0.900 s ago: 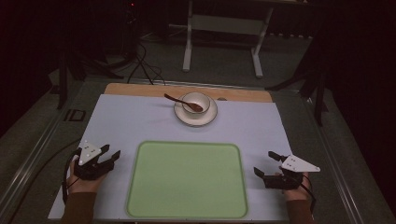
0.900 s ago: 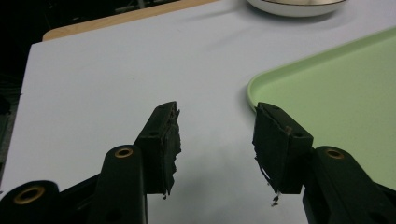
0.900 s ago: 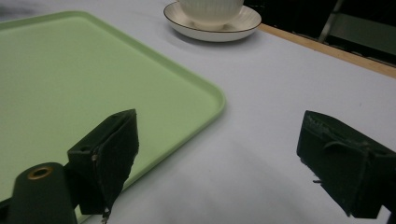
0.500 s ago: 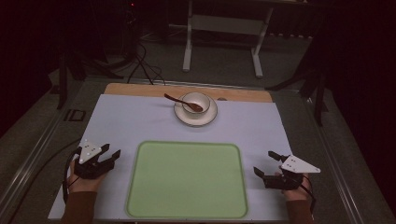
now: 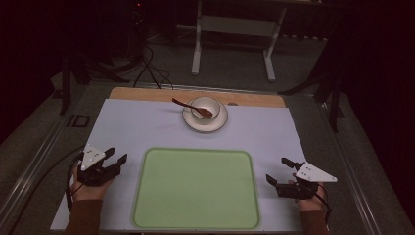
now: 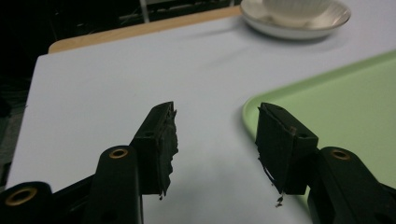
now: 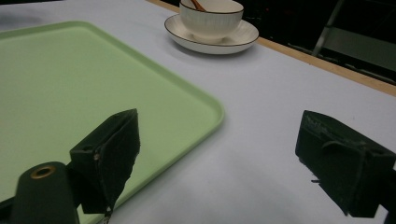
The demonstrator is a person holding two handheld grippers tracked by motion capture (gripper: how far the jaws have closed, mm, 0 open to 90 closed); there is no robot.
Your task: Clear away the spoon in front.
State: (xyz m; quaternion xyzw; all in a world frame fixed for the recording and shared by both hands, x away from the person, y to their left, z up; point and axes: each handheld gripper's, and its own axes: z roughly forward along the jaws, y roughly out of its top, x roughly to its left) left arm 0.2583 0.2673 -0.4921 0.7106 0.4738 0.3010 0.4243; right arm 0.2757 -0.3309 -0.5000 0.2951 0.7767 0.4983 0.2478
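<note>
White table [image 5: 147,127] flanks green tray [image 5: 195,188]; left gripper [image 5: 115,160], right gripper [image 5: 280,171] jaws spread, empty.

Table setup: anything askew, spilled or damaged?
No spill or tilt. The pale green plastic tray lies flat and bare; the white ceramic cup sits upright on its white saucer, brown wooden spoon resting in it. One oddity: the black pads of the left gripper look frayed at the edges.

cup [image 6: 297,5] top cut by frame edge | spoon [image 7: 197,4] handle cut off | saucer [image 6: 299,21] blurred
</note>
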